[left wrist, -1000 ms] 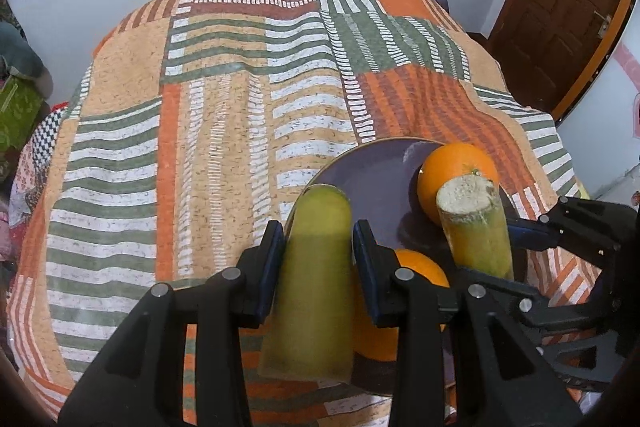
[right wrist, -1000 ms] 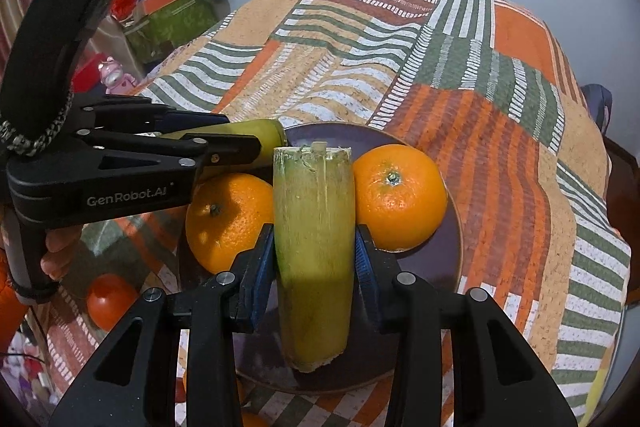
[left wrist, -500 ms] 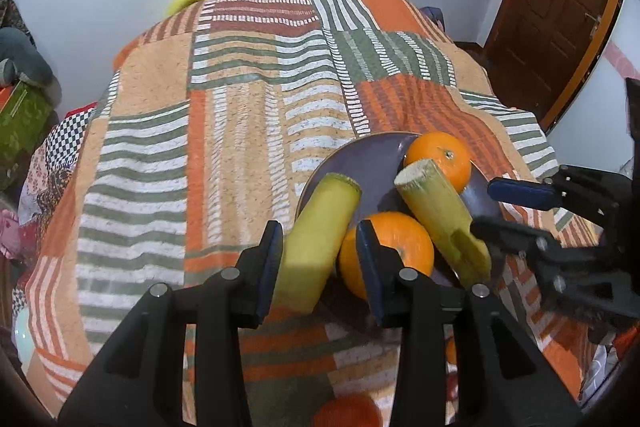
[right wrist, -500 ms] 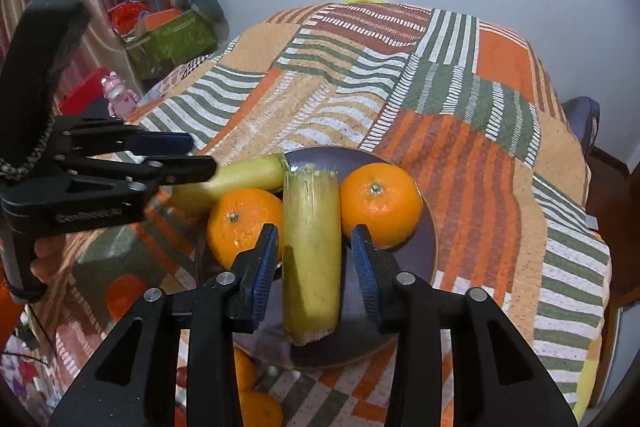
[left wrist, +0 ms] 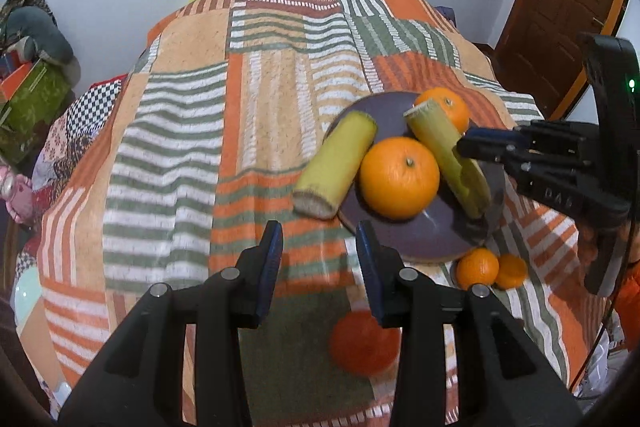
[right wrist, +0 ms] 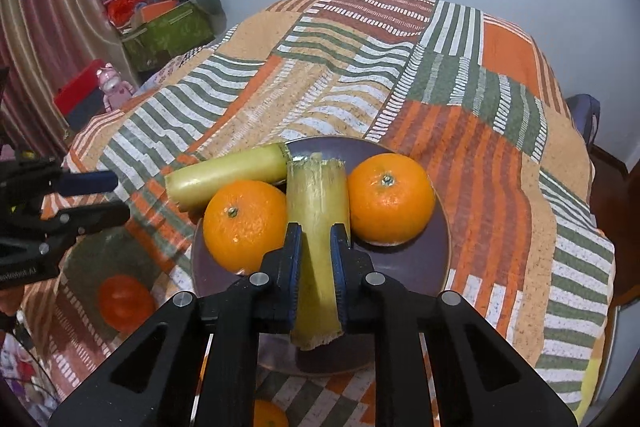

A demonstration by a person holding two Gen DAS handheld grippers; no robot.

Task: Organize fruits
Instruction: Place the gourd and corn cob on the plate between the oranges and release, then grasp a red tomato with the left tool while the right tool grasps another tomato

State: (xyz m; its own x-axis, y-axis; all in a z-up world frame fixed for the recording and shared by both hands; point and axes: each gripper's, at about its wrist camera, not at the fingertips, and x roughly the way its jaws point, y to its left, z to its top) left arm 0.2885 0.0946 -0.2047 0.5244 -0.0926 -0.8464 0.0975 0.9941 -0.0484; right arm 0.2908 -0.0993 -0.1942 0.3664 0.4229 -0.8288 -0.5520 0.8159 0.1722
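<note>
Our right tongs [right wrist: 314, 259] were clamped on a cane piece [right wrist: 318, 227] lying on the plate [right wrist: 424, 263], between two oranges [right wrist: 245, 223] [right wrist: 390, 202]. Our left tongs [left wrist: 319, 259] hung wide with nothing in them, just short of the plate's near rim [left wrist: 416, 247]. A second cane piece [left wrist: 335, 167] leaned half off the plate onto the quilt [left wrist: 180, 131]. Two small oranges [left wrist: 478, 268] and a tomato [left wrist: 362, 345] sat on the quilt near the plate.

right tool [right wrist: 314, 269] clamping sugarcane piece [right wrist: 318, 227], between two oranges [right wrist: 245, 223], on purple plate [right wrist: 416, 263]
</note>
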